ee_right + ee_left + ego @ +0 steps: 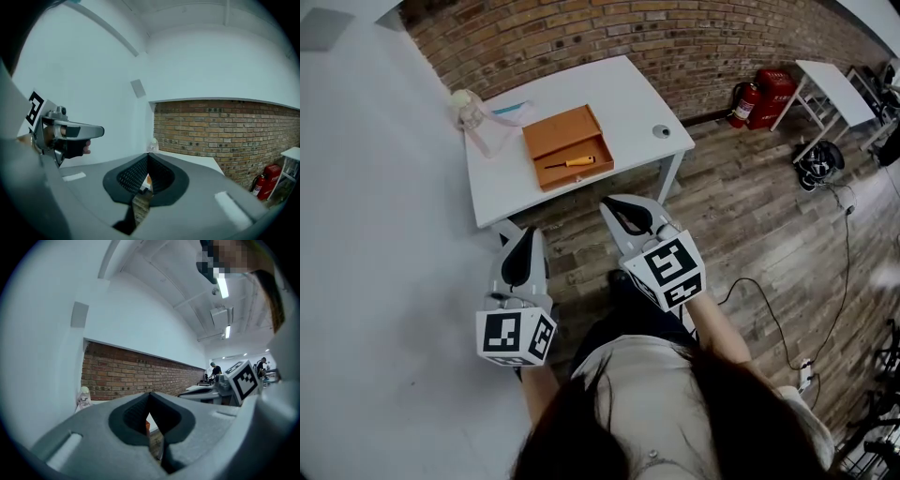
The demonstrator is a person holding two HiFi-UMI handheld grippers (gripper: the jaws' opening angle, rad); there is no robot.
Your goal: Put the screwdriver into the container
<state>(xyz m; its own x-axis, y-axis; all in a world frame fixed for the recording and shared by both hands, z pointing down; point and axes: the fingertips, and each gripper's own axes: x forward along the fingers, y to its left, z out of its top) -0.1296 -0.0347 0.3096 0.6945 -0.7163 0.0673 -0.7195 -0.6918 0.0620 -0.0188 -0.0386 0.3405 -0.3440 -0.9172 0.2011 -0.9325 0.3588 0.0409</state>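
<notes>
**Screwdriver**: yellow-orange handle, dark shaft. It is seen lying flat inside the container, touched by neither gripper. It is shown in the head view only.

**Container**: shallow orange-brown open box, set on the white table. In both gripper views only an orange sliver is glimpsed through the jaw gap.

**Left gripper**: held low, short of the table's near edge. The jaws are closed tip to tip on nothing, as confirmed in its own view.

**Right gripper**: held likewise beside the left. The jaws are closed and empty.

**Clear bag**: placed at the table's far left corner.

**Small round grey object**: placed near the table's right edge.

**Fire extinguisher**: stood against the brick wall, also shown in the right gripper view.

**Distant people**: recorded by the left gripper view alone.
</notes>
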